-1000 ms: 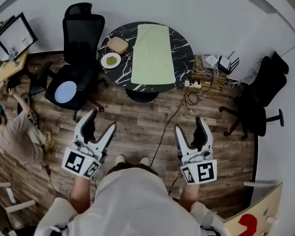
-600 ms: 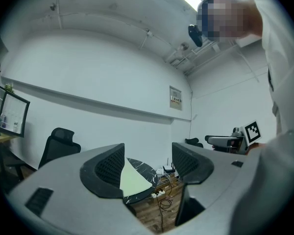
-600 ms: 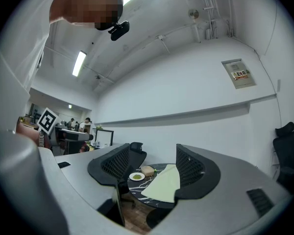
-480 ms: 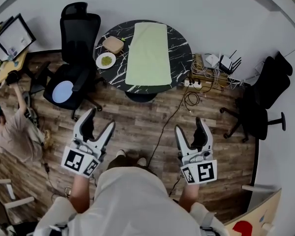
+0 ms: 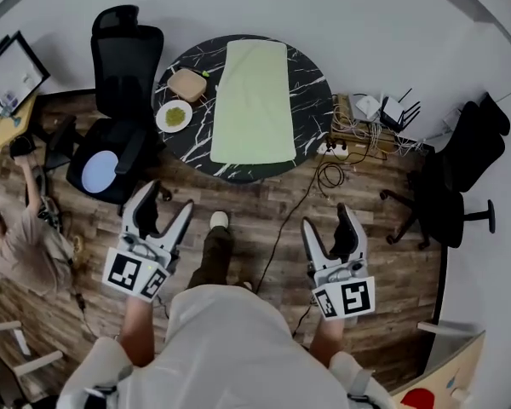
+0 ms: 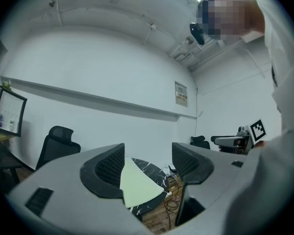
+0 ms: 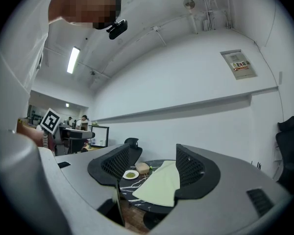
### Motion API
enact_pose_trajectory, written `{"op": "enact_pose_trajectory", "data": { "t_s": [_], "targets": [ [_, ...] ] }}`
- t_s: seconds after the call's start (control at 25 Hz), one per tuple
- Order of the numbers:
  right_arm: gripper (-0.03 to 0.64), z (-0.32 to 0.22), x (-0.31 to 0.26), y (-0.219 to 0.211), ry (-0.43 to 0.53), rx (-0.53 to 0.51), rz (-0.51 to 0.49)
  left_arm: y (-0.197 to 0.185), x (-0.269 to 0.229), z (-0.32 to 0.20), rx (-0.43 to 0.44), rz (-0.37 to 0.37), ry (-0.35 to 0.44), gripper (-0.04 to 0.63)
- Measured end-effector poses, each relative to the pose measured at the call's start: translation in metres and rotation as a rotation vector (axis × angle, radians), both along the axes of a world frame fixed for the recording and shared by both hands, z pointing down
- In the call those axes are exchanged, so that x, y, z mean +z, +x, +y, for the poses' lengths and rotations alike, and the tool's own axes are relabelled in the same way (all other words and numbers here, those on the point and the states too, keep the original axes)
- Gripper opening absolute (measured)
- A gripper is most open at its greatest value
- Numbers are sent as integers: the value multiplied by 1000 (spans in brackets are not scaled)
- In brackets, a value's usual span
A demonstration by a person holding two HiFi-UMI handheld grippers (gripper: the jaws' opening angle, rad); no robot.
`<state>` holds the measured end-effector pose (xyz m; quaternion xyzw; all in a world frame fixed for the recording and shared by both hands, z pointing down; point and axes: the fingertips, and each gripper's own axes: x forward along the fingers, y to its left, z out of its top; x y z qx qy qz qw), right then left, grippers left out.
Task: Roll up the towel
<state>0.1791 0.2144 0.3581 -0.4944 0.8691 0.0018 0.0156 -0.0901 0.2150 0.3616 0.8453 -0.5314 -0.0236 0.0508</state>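
— Where's the towel in all this?

— Flat on the round marble tabletop [image 5: 313,100]. It's a pale green towel [image 5: 251,100], laid lengthwise with its near end close to the rim. Not a turn rolled yet, and the person stands well apart from it.

— So what could go wrong?

— The biggest worry is the black office chair [image 5: 119,109] just beside the tabletop on the left. If the person crowds that side, I'd say the left tongs [image 5: 163,204] get no elbow room. Then there's the black cable [image 5: 289,216] trailing across the floor between the person and the table, where a foot could catch it. The left tongs and the right tongs [image 5: 330,228] both have their jaws spread, with nothing between them.

— And up on the tabletop?

— A small white plate [image 5: 174,116] with something green on it and a tan lump [image 5: 187,84] sit near the towel's left edge. Roll crooked and I'd guess the towel drags into them — or the roll comes out loose.
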Motion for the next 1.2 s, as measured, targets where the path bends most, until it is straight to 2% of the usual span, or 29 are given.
{"op": "enact_pose_trajectory", "data": {
  "t_s": [0.28, 0.44, 0.56, 0.68, 0.84, 0.92, 1.08, 1.2],
  "targets": [
    [259, -112, -2, -31, -14, 38, 52, -26, 15, -125, 50, 29, -19, 279],
    [259, -177, -7, -57, -19, 45, 73, -50, 29, -188, 80, -3, -57, 279],
    [259, -212, -4, -69, -38, 55, 94, -57, 45, -224, 140, -70, -94, 279],
    [259, -234, 14, -72, -87, 50, 152, -48, 74, -245, 237, -149, -166, 279],
    [258, -253, 56, -68, -176, 17, 285, -22, 123, -256, 373, -336, -239, 279],
    [258, -261, 85, -64, -246, -14, 350, -12, 147, -257, 416, -404, -285, 279],
    [259, -274, 148, -57, -379, -127, 505, -5, 191, -261, 418, -430, -408, 279],
    [259, -275, 202, -52, -460, -265, 666, 2, 228, -260, 441, -479, -503, 279]
  ]
}}
